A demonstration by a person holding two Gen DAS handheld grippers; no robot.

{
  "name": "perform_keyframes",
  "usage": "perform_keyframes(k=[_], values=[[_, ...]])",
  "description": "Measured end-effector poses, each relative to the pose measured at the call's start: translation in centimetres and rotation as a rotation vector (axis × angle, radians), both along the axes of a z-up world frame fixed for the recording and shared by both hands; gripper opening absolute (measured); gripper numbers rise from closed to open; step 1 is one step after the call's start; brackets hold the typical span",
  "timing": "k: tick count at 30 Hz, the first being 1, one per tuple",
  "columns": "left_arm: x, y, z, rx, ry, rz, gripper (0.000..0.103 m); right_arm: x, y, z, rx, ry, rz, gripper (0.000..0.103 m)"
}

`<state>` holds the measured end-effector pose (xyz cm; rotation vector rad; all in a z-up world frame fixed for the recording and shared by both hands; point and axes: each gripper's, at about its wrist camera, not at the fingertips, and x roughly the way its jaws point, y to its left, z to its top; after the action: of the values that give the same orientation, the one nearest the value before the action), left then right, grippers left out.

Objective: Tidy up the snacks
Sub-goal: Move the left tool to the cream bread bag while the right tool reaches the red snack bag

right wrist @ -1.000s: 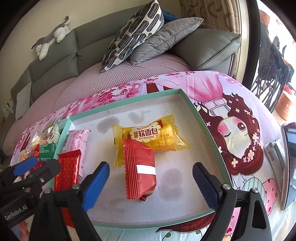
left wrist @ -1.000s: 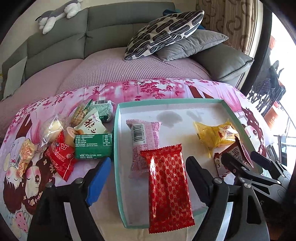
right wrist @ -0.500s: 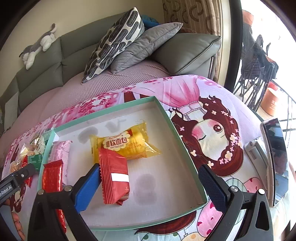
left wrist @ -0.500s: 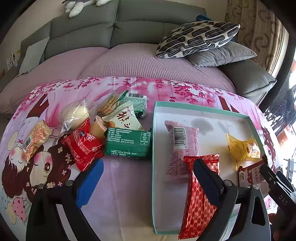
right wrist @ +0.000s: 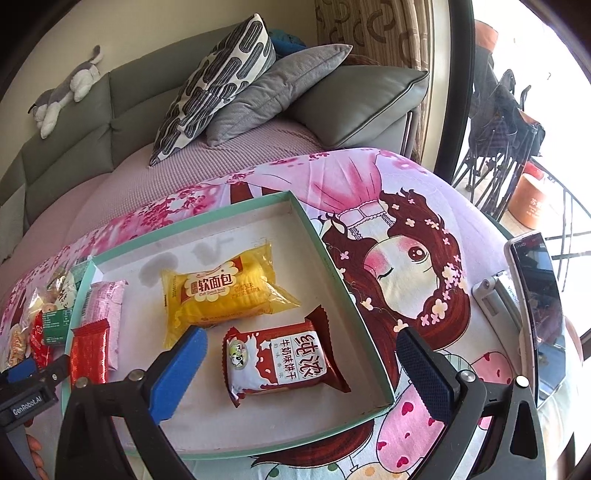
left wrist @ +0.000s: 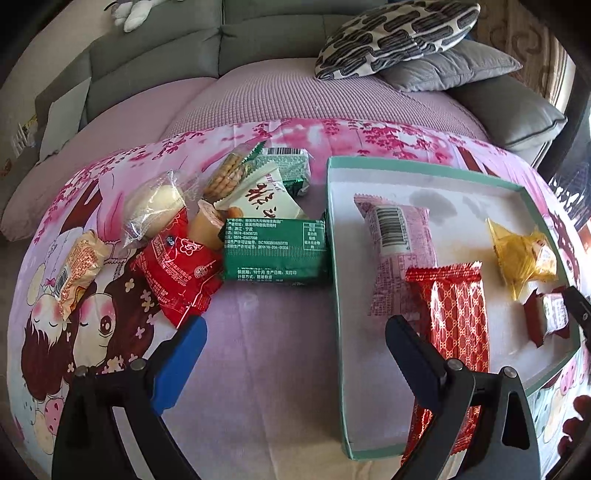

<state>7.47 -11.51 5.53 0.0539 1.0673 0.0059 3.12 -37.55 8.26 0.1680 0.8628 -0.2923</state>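
Observation:
A shallow teal-rimmed tray [left wrist: 334, 236] [right wrist: 332, 258] holds a pink packet [left wrist: 397, 254], a long red patterned packet [left wrist: 458, 314], a yellow bread packet [right wrist: 218, 295] and a dark red biscuit packet [right wrist: 284, 358]. Left of the tray lies a pile of loose snacks: a green packet [left wrist: 277, 251], a red packet [left wrist: 177, 269], a white packet [left wrist: 262, 195], a clear-wrapped bun [left wrist: 155, 206] and an orange packet [left wrist: 77, 266]. My left gripper [left wrist: 295, 358] is open and empty, over the cloth beside the tray's left wall. My right gripper [right wrist: 299, 373] is open and empty above the biscuit packet.
The pink cartoon cloth [right wrist: 406, 266] covers the table. A phone on a stand [right wrist: 535, 314] is at the right edge. A grey sofa with cushions [left wrist: 399, 33] and a plush toy [right wrist: 62, 96] lies behind. Folded chairs [right wrist: 506, 122] stand outside at the right.
My left gripper has swung left, from over the tray to over the cloth near the snack pile. The dark red biscuit packet now lies flat, label up, in the tray's near right corner.

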Motion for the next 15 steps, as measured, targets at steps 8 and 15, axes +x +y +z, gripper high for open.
perform_keyframes(k=[8, 15], values=[[-0.5, -3.4, 0.5, 0.022, -0.029, -0.110, 0.097, 0.0, 0.0, 0.0, 0.004, -0.001, -0.002, 0.103], [-0.1, -6.4, -0.3, 0.042, -0.037, -0.169, 0.097, 0.0, 0.0, 0.1, 0.004, -0.001, 0.003, 0.103]])
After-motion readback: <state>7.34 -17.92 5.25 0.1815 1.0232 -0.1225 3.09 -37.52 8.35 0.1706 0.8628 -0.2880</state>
